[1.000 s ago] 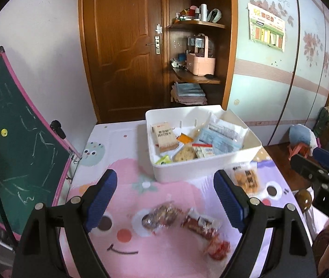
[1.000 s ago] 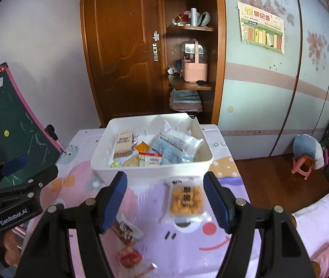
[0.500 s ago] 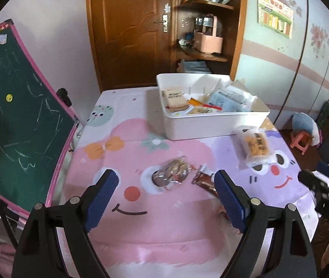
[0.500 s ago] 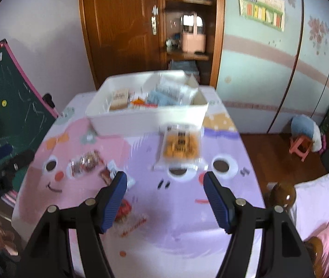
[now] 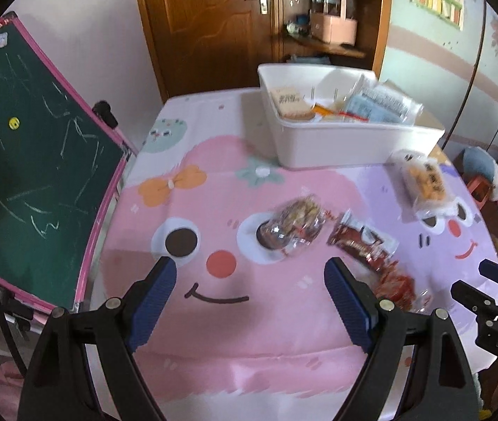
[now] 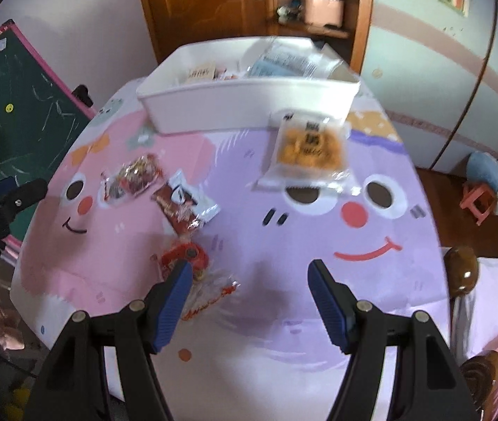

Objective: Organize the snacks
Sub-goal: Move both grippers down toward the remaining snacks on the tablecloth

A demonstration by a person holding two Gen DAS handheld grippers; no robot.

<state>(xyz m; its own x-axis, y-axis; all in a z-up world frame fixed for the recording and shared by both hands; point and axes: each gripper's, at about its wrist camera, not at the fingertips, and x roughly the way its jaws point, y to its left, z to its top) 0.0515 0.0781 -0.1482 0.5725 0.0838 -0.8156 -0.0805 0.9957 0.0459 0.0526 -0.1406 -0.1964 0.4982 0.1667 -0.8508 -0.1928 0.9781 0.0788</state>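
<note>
**Both grippers lower toward the loose snacks**

Since a second ago both cameras have dropped and tipped downward: the door and shelf have slid to the top of each view, and the cartoon tablecloth [image 5: 214, 308] now fills most of the picture. Both pairs of jaws stand as they did, apart and with nothing between them.

From the left wrist view, the left gripper [image 5: 249, 273] hangs with its blue pads [image 5: 154, 294] spread wide over the pink smiling face. Just beyond its right pad lie a clear bag of brown snacks [image 5: 294, 224], a dark red packet [image 5: 361, 242] and, nearer the table edge, a red-and-clear wrapper [image 5: 399, 287].

From the right wrist view, the right gripper [image 6: 249, 277] is also apart, above the purple half of the cloth. Its left pad overlaps the red-and-clear wrapper [image 6: 196, 273] in the picture; whether it touches I cannot tell. A bag of orange crackers [image 6: 307, 147] lies just in front of the white bin [image 6: 249, 105], its far end close against the bin's wall.

That white bin sits at the far end of the table and already holds several packets, among them a tan boxed snack [image 5: 289, 100] and pale blue packs [image 5: 371, 107]. A green chalkboard [image 5: 31, 161] leans beside the table on the left.
</note>
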